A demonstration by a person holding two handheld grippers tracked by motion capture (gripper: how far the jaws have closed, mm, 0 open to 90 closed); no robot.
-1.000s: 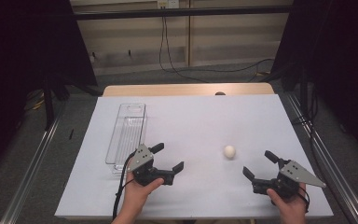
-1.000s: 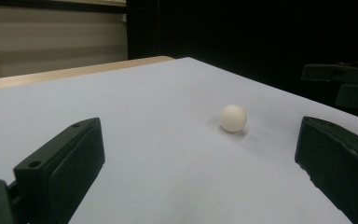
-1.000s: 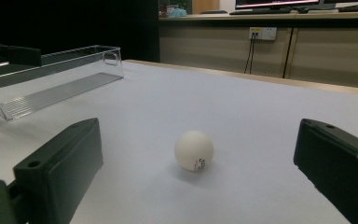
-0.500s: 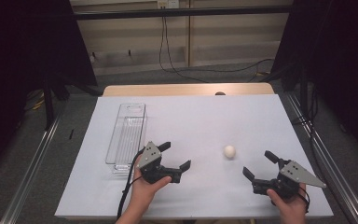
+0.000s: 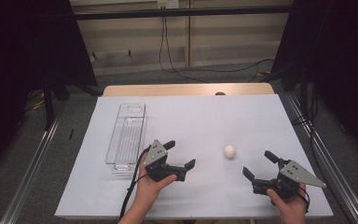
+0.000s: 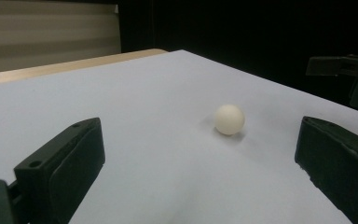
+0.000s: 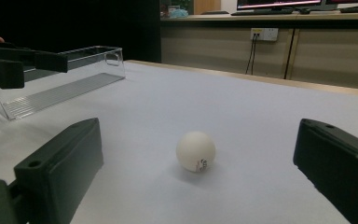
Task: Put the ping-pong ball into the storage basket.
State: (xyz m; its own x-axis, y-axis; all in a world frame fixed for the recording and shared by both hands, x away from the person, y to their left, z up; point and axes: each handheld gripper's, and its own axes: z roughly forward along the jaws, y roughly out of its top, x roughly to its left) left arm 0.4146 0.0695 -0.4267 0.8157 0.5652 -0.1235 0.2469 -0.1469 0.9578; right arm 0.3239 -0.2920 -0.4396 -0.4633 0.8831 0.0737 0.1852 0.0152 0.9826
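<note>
A: The white-covered rectangular table (image 5: 261, 116) is carrying a clear plastic oblong tray (image 5: 127, 135) toward its left edge.

B: Left gripper (image 5: 181, 155) and right gripper (image 5: 256, 164) are both gaping, empty, near the front edge; the small white ball (image 5: 230, 151) is sitting between them.

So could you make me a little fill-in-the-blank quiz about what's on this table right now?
1. The small white ball lies on the table between the two pairs of ____.
2. The jaws of both the left tongs and the right tongs stand ____.
3. The clear plastic tray has ____ inside it.
4. The tray sits nearest the person's ____ hand.

Missing words: tongs; open; nothing; left
</note>
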